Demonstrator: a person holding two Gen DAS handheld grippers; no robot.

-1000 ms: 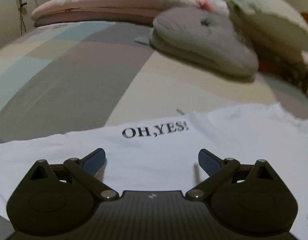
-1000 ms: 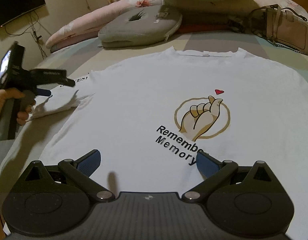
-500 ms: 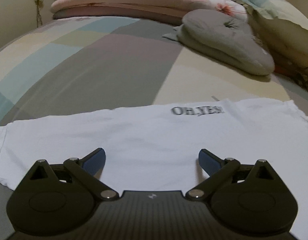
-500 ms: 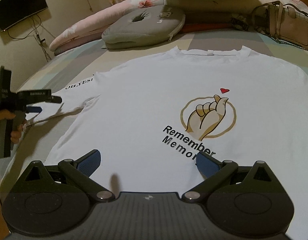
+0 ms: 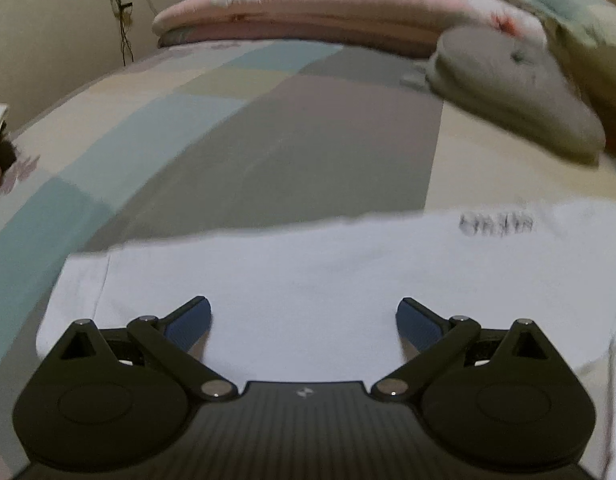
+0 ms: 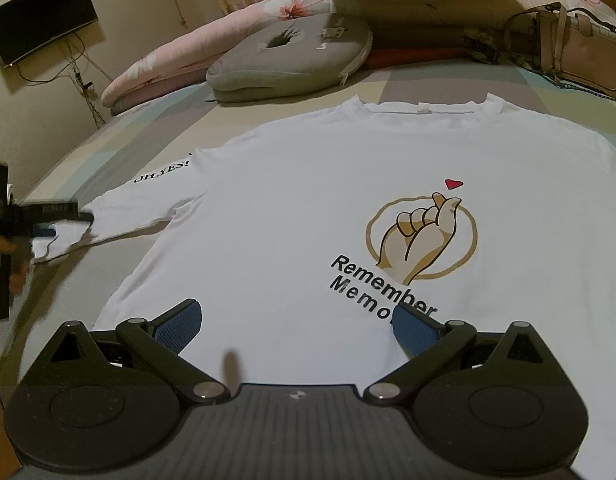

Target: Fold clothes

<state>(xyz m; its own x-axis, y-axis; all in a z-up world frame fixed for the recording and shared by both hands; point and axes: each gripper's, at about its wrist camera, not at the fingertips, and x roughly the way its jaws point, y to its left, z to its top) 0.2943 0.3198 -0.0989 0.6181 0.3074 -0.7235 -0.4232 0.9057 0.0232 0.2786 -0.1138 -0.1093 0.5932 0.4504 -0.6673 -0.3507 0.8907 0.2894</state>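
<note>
Right gripper (image 6: 295,322): fingers spread wide, empty, poised over lower front of white T-shirt (image 6: 308,208). Shirt lies flat, print up, on patchwork bedspread (image 6: 119,140).

Left gripper (image 5: 303,322): fingers spread, empty, above sleeve (image 5: 308,264). In right view it sits at sleeve's outer end; contact unclear. Sleeve lettering blurred in left view; reads "OH,YES!" in right view.

Beyond collar: grey cushion (image 6: 291,56), pink pillow (image 6: 167,64), beige handbag (image 6: 580,56) far right. Dark screen (image 6: 43,16) on wall.
</note>
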